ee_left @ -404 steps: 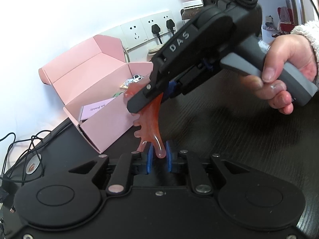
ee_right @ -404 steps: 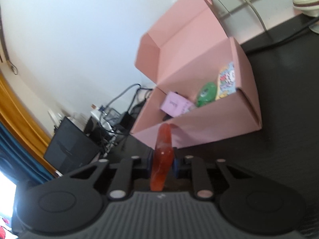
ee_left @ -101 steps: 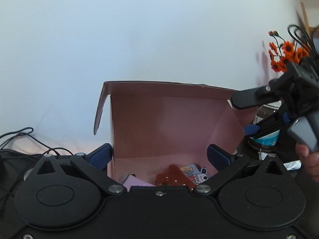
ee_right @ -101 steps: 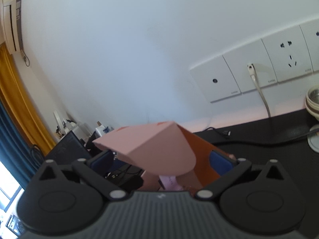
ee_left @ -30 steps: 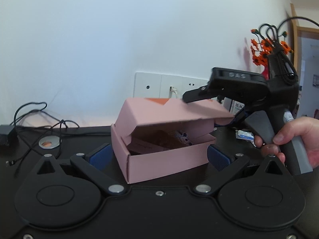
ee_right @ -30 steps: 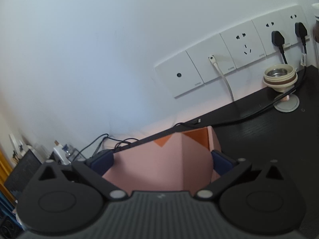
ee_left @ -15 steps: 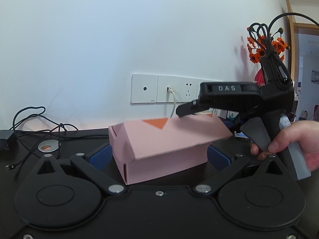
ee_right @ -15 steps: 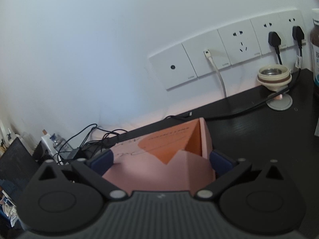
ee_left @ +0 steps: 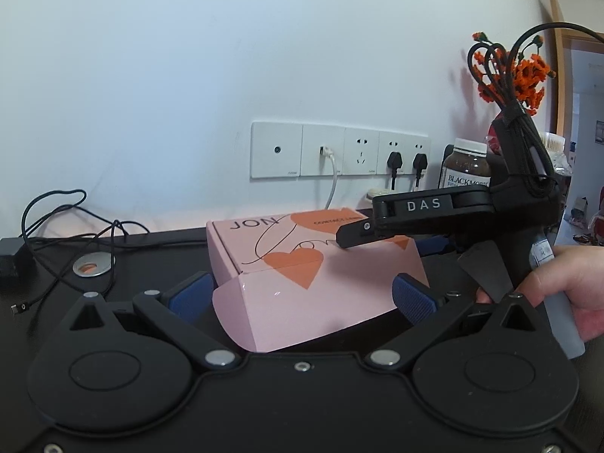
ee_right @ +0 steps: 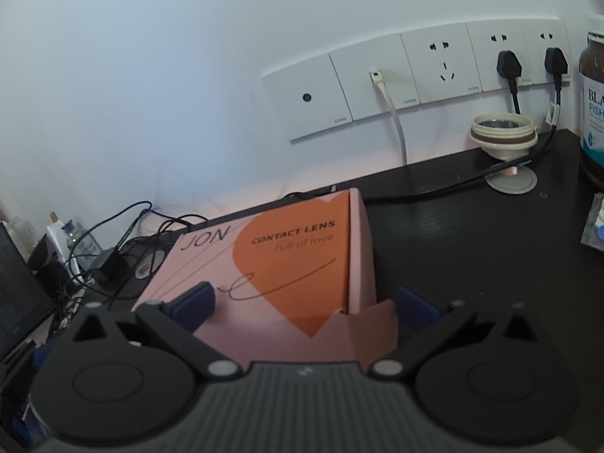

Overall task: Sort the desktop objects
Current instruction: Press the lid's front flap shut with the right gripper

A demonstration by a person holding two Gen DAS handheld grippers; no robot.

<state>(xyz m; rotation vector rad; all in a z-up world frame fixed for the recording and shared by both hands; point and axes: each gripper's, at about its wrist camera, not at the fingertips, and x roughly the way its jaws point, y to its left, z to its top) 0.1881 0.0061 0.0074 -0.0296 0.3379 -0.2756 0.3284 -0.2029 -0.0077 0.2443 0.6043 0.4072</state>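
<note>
Nearest the left wrist camera, the left gripper [ee_left: 302, 294] hangs with its blue pads spread wide on either side of the pink box's [ee_left: 317, 264] front flap, gripping nothing. That front flap [ee_left: 302, 313] is not yet tucked: it bows outward toward the camera instead of lying flush against the box front. Just beyond, the right gripper [ee_left: 349, 236] comes in from the right, held by a hand [ee_left: 558, 287], with one finger resting on the closed lid beside the orange hearts; its own camera shows its pads also apart, one over the lid, the other past the box's right side, where a small side tab [ee_right: 362, 324] sticks up. The box sits on the black desk [ee_right: 472, 234] toward the back edge, in front of the wall sockets [ee_left: 339, 154], with loose cables [ee_left: 56, 226] toward the back left corner and a brown supplement bottle [ee_left: 466, 168] toward the back right. The step in hand looks like closing the box for good. To do it well, keep the right finger pressing the lid flat so it cannot spring up, and use the left pads to push the flap square into the front slot, not at an angle, since thin card creases easily. The box is light and may skid toward the wall.
</note>
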